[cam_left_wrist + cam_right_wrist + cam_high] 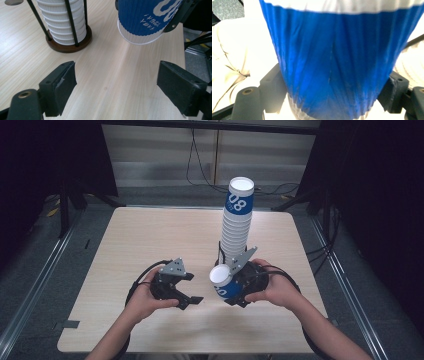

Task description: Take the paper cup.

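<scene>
Blue paper cup: light, thin-walled, easily crushed; best gripped gently mid-wall. Left gripper parted, empty, low above table. Right gripper clamped on cup's ribbed sides, beside tall cup stack.

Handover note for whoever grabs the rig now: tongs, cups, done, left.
Right tongs: shut on one blue paper cup, held tilted off the table beside the stack.
Left tongs: open, holding nothing, jaws aimed toward that cup.
Cup stack: upright in its wire holder on the table.
Done: one cup in hand, apart from the stack.
Left: probably pass or place the cup, then continue with the stack.
</scene>
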Available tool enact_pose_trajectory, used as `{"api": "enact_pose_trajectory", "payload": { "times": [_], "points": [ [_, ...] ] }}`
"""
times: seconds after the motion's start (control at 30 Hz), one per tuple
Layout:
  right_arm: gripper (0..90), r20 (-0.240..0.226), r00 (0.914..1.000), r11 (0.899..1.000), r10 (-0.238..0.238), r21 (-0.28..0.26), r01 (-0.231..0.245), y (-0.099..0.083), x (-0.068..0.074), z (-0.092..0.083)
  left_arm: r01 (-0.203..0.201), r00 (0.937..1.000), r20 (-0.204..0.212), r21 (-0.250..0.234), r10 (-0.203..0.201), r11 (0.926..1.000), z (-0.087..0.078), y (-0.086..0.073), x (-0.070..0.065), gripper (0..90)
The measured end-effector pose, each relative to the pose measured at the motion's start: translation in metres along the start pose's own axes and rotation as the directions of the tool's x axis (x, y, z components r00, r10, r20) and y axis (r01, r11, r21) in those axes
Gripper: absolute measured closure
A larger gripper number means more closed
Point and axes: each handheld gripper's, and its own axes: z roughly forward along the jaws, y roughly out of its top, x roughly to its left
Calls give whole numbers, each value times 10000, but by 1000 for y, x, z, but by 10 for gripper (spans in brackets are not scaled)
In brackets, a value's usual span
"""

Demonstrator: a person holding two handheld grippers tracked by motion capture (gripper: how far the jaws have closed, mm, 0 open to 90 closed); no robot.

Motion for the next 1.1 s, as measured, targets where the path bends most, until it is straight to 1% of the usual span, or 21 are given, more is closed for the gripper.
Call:
{"api": "enact_pose_trajectory", "payload": {
  "times": [0.03,0.1,0.13,0.17,0.2,0.23,0.3,0.37,0.43,0.5,0.57,0.6,0.73,0.77,0.83,0.87,0.9,0.93,1.0,1.1],
  "points": [
    [215,-5,10000,10000,25,26,-25,1,1,1,21,10000,57,-35,-21,10000,-1,0,0,155],
    [215,-71,9999,9998,-124,153,125,3,1,3,42,10000,47,-72,-42,10000,-2,0,0,155],
    [215,-56,9999,9996,-110,243,112,4,2,5,37,10000,22,-88,-37,10000,-3,1,0,155],
    [215,-49,9998,9992,-217,335,218,4,2,6,59,10000,50,-162,-58,9999,-4,1,0,155],
    [215,-40,9998,9987,-192,481,193,5,2,8,25,10000,37,-120,-25,9999,-5,1,0,155],
    [215,-20,9996,9980,-275,570,276,6,2,10,5,10000,36,-125,-5,9999,-5,2,-1,155],
    [215,-47,9997,9979,-260,599,262,7,2,11,-11,10000,89,-125,12,9999,-6,1,-1,155],
    [215,-79,9996,9972,-277,694,282,8,2,13,-36,10000,78,-79,37,10000,-5,1,0,155],
    [215,-120,9991,9951,-404,899,413,9,3,17,-14,9999,146,-95,15,10000,-3,1,0,155],
    [215,-174,9990,9947,-413,931,428,9,3,18,-49,9998,175,-54,50,10000,-2,1,0,155],
    [215,-176,9990,9918,-415,1202,433,11,4,20,-83,9996,262,-10,84,10000,0,1,-1,155],
    [215,-195,9992,9922,-347,1191,368,11,4,21,-119,9995,277,16,119,9999,1,0,-2,155],
    [215,-215,9988,9891,-435,1400,461,13,3,25,-126,9994,316,46,125,9999,2,0,-2,155],
    [215,-262,9984,9885,-500,1416,533,15,3,26,-113,9994,320,5,113,9999,2,0,-2,155],
    [215,-256,9985,9888,-481,1405,512,16,3,26,-81,9993,366,-39,83,10000,1,0,-2,155],
    [215,-266,9987,9874,-442,1508,477,17,3,27,-65,9993,361,-85,68,9999,1,1,-2,155],
    [215,-311,9980,9844,-553,1656,597,18,4,29,-80,9993,378,-61,83,9999,1,1,-2,155],
    [215,-311,9980,9844,-553,1656,597,18,4,29,-120,9993,356,-38,122,9999,1,1,-2,155],
    [215,-400,9971,9791,-651,1903,715,21,5,31,-110,9988,474,-105,115,9999,2,1,-2,155],
    [215,-510,9956,9744,-782,2074,871,23,7,34,-97,9985,537,-113,103,9999,2,1,-2,155]
  ]
}}
